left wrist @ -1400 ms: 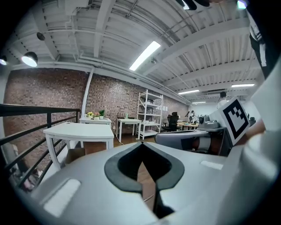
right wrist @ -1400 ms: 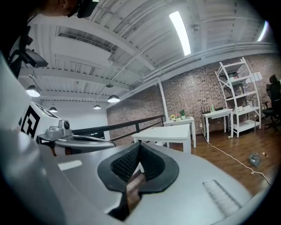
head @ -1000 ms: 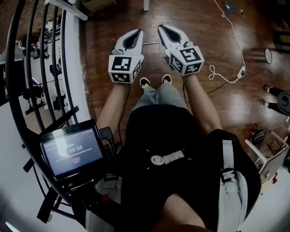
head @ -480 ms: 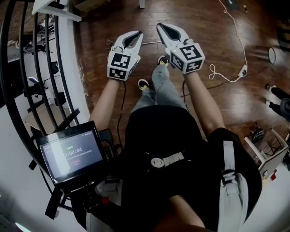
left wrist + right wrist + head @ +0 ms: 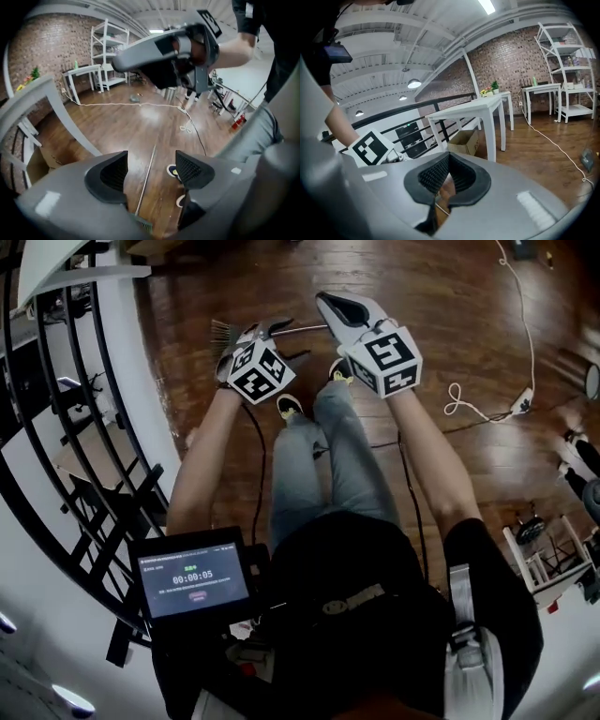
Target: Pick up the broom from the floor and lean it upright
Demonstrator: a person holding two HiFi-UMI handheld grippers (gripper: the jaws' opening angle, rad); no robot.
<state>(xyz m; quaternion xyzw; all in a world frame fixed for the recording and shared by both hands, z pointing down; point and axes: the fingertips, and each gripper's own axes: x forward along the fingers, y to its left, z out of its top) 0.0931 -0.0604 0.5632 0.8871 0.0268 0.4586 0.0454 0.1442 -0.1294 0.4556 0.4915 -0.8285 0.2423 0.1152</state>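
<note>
spreading just now, the left gripper (image 5: pixel 147 171) has the broom (image 5: pixel 146 183) handle between its jaws, untouched, ready for pinching; the right gripper (image 5: pixel 446 180) is pressed together.

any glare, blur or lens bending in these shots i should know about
Head view: the fisheye curves the railing bars, and light sheens off the wood floor. Left gripper view: a bright glare patch on the floor beyond the broom handle, dark corners. Right gripper view: the ceiling lamp flares and the shelving bows.
</note>
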